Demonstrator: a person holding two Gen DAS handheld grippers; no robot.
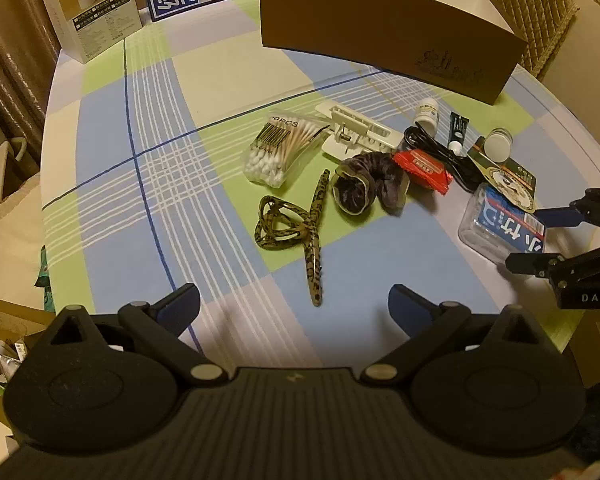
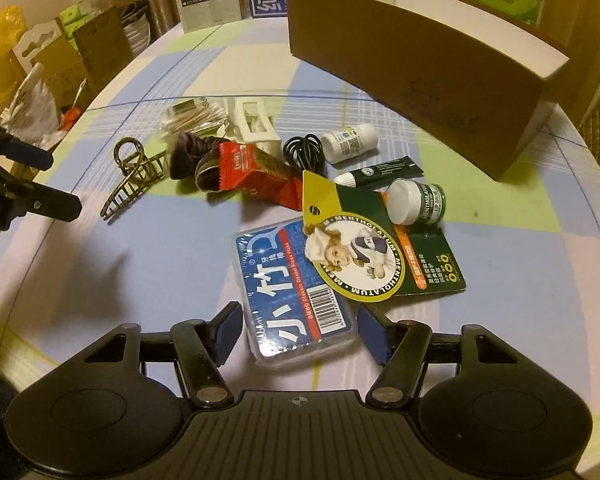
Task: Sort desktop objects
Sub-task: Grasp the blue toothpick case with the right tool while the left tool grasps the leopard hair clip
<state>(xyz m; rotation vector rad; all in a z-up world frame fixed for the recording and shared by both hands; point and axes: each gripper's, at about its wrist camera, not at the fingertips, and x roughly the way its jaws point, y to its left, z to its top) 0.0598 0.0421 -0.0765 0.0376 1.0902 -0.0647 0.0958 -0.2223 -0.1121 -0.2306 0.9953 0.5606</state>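
Observation:
A clear box of floss picks with a blue label [image 2: 296,292] lies flat on the checked tablecloth. My right gripper [image 2: 298,330] straddles its near end, a blue pad on each side with a thin gap, so it is open. From the left wrist view the same box [image 1: 496,228] sits at the far right with the right gripper [image 1: 526,238] around it. My left gripper [image 1: 292,296] hovers open and empty just short of a leopard-print hair clip [image 1: 300,224]. A lip-balm card [image 2: 380,256] overlaps the box's far corner.
Cotton swabs [image 1: 280,148], a white clip [image 1: 356,132], a dark scrunchie [image 1: 364,184], a red packet [image 1: 424,168], a black cable [image 2: 304,152], a white bottle [image 2: 350,142] and a green tube [image 2: 384,170] lie clustered. An open brown box [image 1: 380,32] stands behind.

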